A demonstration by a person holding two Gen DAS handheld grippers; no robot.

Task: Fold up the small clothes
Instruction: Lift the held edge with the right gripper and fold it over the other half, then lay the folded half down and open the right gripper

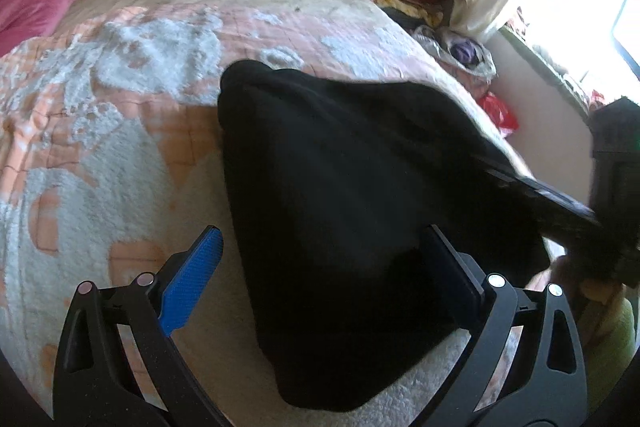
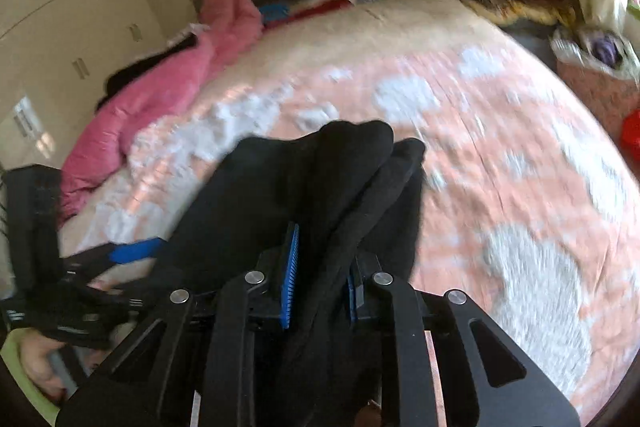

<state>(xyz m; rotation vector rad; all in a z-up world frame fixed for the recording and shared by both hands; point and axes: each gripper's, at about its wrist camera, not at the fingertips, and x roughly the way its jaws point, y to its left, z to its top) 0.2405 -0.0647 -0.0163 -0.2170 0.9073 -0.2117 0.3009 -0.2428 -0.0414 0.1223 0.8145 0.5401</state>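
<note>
1. The black garment (image 1: 360, 195) looks like soft, light, limp knit cloth. It drapes and bunches under its own weight, holds no shape, and will sag wherever it is unsupported. It is not fragile, and the fabric looks matte rather than slippery.
2. Best hold, in my judgement: a hem or corner, pinching a single layer or a clean folded edge. A thick bunch would likely drag the rest along and spoil the fold.
3. The garment lies on the bed (image 1: 120, 115), over the peach-and-white quilt, with its near end towards the cameras and one side lifted off to the right.
4. The right gripper (image 2: 320, 287) is clenched on the cloth. In the right wrist view a bunched strand of black fabric runs between its blue-padded fingers (image 2: 291, 279), and the rest of the garment (image 2: 320, 179) hangs forward past the tips.
5. The left gripper (image 1: 320, 267) stands released, with its fingers (image 1: 192, 279) wide apart. The garment's near part lies between them, nearer the right-hand finger, which seems to touch it. The blue-padded finger stands clear, over bare quilt.
</note>
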